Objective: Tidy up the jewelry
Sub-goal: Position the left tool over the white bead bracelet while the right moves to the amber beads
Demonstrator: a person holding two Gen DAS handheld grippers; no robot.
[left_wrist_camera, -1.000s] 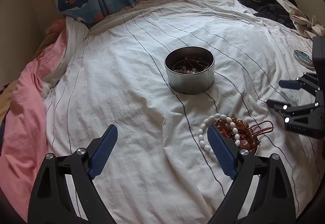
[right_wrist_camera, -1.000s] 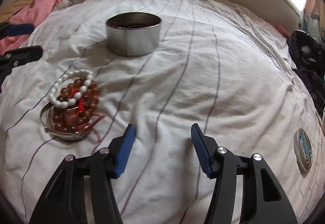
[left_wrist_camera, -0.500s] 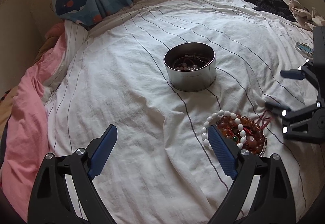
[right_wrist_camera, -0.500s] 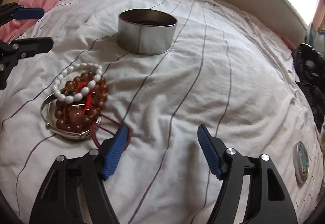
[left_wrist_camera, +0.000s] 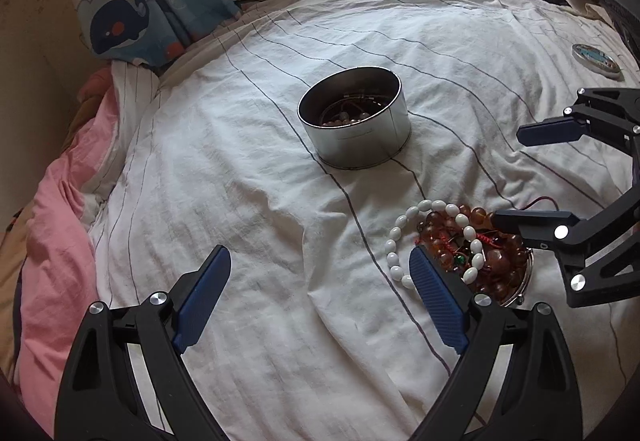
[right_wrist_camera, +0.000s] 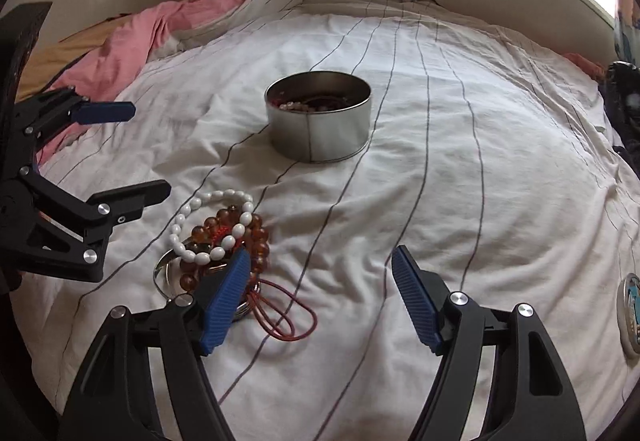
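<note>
I can read no words, numbers or brand marks anywhere. The round tin (left_wrist_camera: 360, 129) has a faint label outline on its side, but I cannot make out lettering there.

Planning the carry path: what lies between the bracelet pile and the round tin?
Only bare striped sheet between the bracelet pile and the tin; both views show it.
</note>
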